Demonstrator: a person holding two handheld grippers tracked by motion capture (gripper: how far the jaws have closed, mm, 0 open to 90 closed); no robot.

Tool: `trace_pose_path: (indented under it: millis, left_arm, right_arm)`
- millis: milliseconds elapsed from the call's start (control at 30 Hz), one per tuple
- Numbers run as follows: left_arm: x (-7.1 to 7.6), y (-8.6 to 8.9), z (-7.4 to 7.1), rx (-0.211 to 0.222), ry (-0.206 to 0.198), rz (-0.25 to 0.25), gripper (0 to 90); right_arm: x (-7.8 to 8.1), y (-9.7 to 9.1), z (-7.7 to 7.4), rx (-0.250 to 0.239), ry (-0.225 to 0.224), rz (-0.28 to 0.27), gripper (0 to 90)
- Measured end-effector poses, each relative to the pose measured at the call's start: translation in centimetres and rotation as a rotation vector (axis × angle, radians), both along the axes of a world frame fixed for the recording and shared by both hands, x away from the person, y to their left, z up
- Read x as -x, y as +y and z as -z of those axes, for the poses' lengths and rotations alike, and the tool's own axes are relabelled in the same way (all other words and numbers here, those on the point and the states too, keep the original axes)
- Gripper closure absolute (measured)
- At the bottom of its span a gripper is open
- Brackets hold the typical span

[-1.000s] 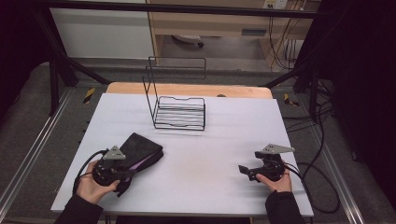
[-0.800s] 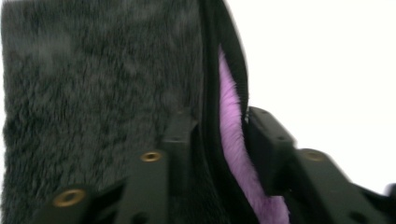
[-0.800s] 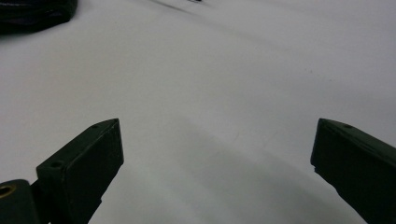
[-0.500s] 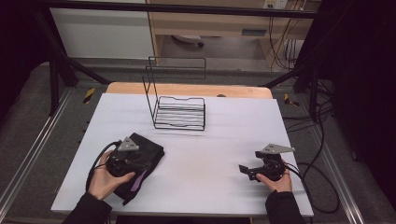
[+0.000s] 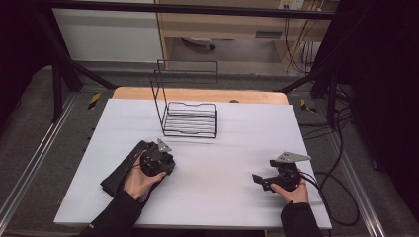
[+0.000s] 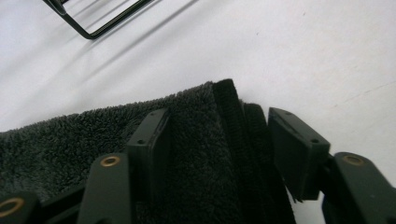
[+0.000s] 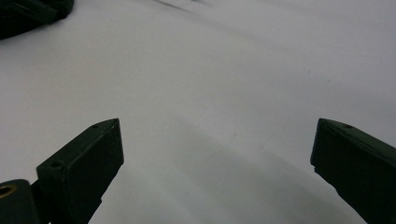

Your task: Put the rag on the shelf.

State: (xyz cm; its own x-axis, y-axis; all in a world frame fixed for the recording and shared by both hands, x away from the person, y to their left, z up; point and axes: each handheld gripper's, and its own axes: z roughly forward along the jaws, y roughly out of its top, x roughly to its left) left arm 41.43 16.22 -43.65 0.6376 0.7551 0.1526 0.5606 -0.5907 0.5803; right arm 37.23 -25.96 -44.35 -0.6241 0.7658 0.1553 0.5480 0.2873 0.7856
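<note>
A folded black terry towel (image 5: pixel 116 176) lies on the white table (image 5: pixel 232 148) at the front left. My left gripper (image 5: pixel 167 162) sits on the towel's right end, held by a hand. In the left gripper view the towel (image 6: pixel 196 116) runs between the two jaws; my left gripper (image 6: pixel 219 137) is open, one jaw resting on the pile and the other just outside the towel's thick hemmed edge. My right gripper (image 5: pixel 258 179) hovers low at the front right, apart from the towel. It is open (image 7: pixel 215 149) over bare table with nothing between the jaws.
A black wire rack (image 5: pixel 190 121) with a tall upright back stands at the table's far middle; its corner (image 6: pixel 93 28) shows in the left gripper view. Cables (image 5: pixel 336 187) trail off the table's right edge. A wooden strip (image 5: pixel 197 94) runs along the far edge.
The left hand and gripper moved right and forward, from the towel's left side to its right end, and the jaws now straddle its edge. The right gripper stayed put.
</note>
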Motion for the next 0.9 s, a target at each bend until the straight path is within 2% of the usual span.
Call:
trace_pose_path:
  millis: [167,300,400,433,500,700,833,900]
  left_arm:
    - [-0.1,0.0,-0.1,-0.031,-0.014,-0.016,56.0]
    - [-0.3,0.4,-0.4,-0.006,0.001,-0.026,67.9]
    - [-0.6,1.0,-0.7,0.045,0.027,-0.031,71.7]
    - [-0.7,1.4,-0.8,0.082,0.040,-0.038,73.3]
    - [-0.8,1.9,-1.2,0.127,0.048,-0.042,73.8]
    - [-0.2,2.6,-2.8,0.234,0.039,-0.036,75.3]
    - [0.2,1.9,-3.2,0.305,0.050,-0.022,75.4]
    - [0.5,1.0,-3.2,0.310,0.056,-0.016,75.5]
  right_arm:
    - [0.0,0.0,0.0,0.004,-0.002,-0.005,3.2]
    - [-0.1,0.1,0.1,0.003,0.001,-0.007,3.2]
    - [-0.1,0.1,0.0,-0.001,0.001,-0.006,3.3]
    - [-0.1,0.0,0.0,-0.002,0.001,-0.007,3.3]
    - [-0.1,0.0,0.0,-0.002,0.001,-0.007,3.3]
    - [-0.1,-0.1,-0.1,-0.007,-0.003,-0.002,3.4]
    - [-0.1,-0.1,-0.1,-0.009,-0.003,0.000,3.6]
    - [-0.1,-0.1,-0.1,-0.007,-0.005,-0.003,3.7]
